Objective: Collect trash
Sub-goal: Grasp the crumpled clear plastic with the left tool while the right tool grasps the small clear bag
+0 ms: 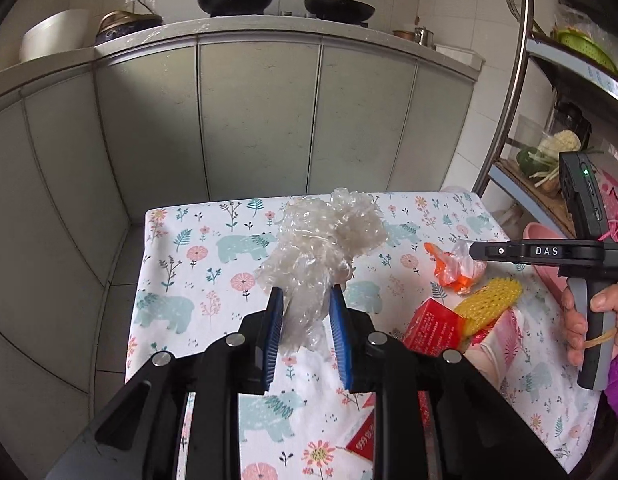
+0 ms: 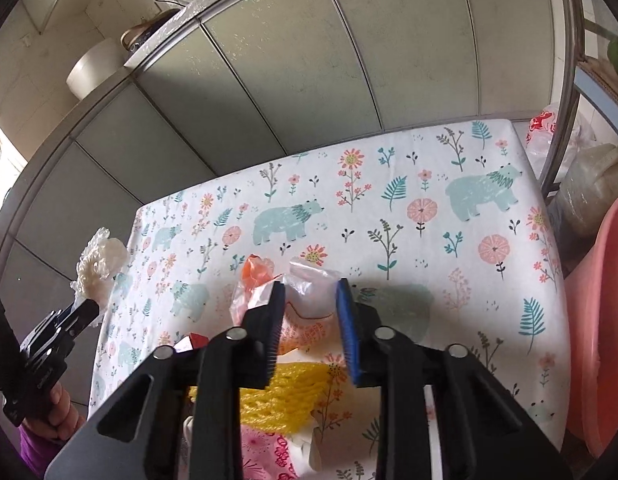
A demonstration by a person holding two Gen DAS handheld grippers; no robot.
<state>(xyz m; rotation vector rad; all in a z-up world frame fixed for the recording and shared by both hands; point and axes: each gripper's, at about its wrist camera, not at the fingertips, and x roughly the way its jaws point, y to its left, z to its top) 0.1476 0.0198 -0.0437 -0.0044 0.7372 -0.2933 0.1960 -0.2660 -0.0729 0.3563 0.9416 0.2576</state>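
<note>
Left gripper (image 1: 305,312) jaws gripping foam net (image 1: 325,240), lifting it clear of worktop (image 1: 189,240). Right gripper (image 2: 311,300) jaws pinching plastic bag (image 2: 309,292); we're gathering trash two-handed.

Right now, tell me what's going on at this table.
A person is clearing trash off a table with a floral tablecloth, a handheld gripper in each hand. The left gripper is clamped on a crumpled wad of clear plastic, lifted above the cloth. The right gripper has its pads on a clear plastic bag with orange bits, which lies on the cloth. A red box and yellow foam netting are not yet picked up.
</note>
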